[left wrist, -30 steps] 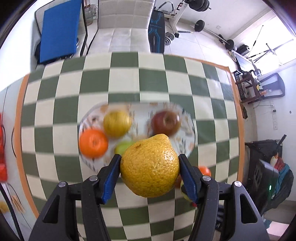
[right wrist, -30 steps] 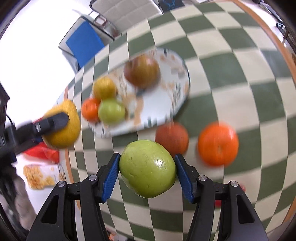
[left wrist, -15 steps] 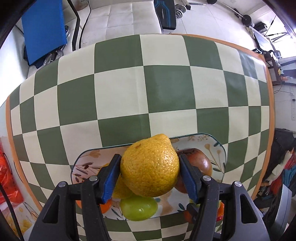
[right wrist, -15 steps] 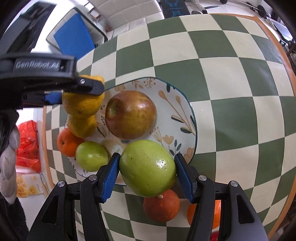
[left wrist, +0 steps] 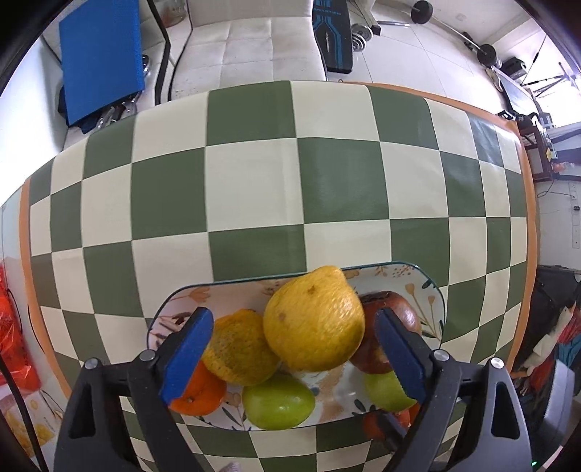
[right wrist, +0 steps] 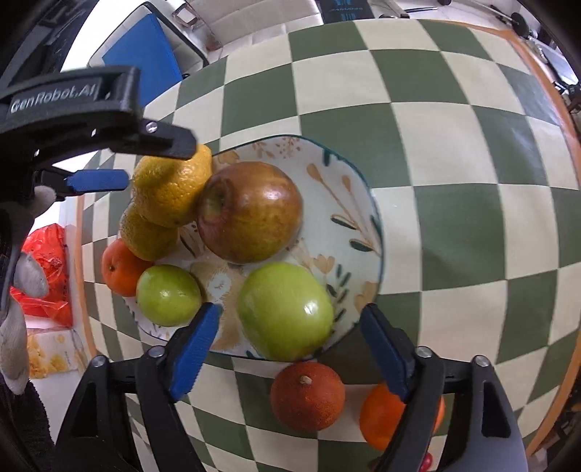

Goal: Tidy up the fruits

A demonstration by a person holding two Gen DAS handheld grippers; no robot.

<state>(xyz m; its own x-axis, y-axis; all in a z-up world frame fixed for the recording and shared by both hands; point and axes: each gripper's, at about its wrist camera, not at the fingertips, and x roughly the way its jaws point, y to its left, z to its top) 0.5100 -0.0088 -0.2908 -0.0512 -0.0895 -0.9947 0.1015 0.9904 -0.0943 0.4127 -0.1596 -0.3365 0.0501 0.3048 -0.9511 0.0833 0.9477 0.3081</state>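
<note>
Looks like a lived-in home, part living room, part gym corner. Checkered green-and-cream table (left wrist: 254,188) with an orange border, tufted white sofa (left wrist: 247,47) just past its far edge, barbell and weight plates (left wrist: 363,31) on pale floor tiles beyond the far right corner.

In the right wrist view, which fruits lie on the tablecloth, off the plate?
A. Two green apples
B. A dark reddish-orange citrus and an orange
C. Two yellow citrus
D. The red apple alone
B: the dark reddish-orange citrus and an orange sit on the checkered tablecloth just outside the plate rim.
</note>
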